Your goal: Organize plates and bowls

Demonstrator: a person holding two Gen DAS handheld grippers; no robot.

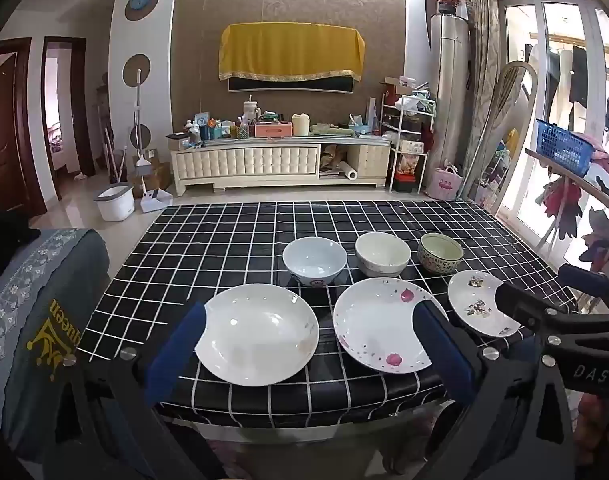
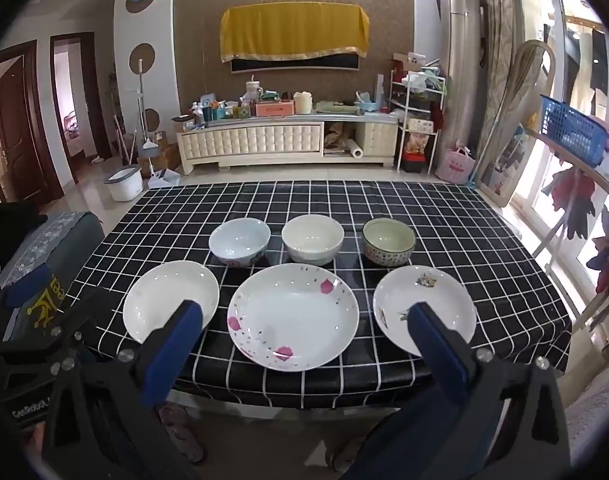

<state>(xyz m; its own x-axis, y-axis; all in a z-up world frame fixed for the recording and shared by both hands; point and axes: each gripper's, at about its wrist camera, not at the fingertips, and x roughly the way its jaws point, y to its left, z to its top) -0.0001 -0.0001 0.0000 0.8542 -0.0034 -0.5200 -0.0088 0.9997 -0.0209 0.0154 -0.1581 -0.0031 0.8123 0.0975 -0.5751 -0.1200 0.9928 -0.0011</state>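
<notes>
Right wrist view shows nothing stacked yet — three bowls (image 2: 309, 240) mid-frame, three plates (image 2: 293, 317) below them, all apart. You hold the left gripper (image 1: 308, 344) and right gripper (image 2: 306, 340) spread, both empty — every move is still ahead.

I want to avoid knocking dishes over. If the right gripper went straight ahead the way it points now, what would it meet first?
Probably the pink-petal plate, centred between the open jaws of the right gripper near the table's front edge. The cream bowl sits behind it. Height above the plate is unclear.
</notes>
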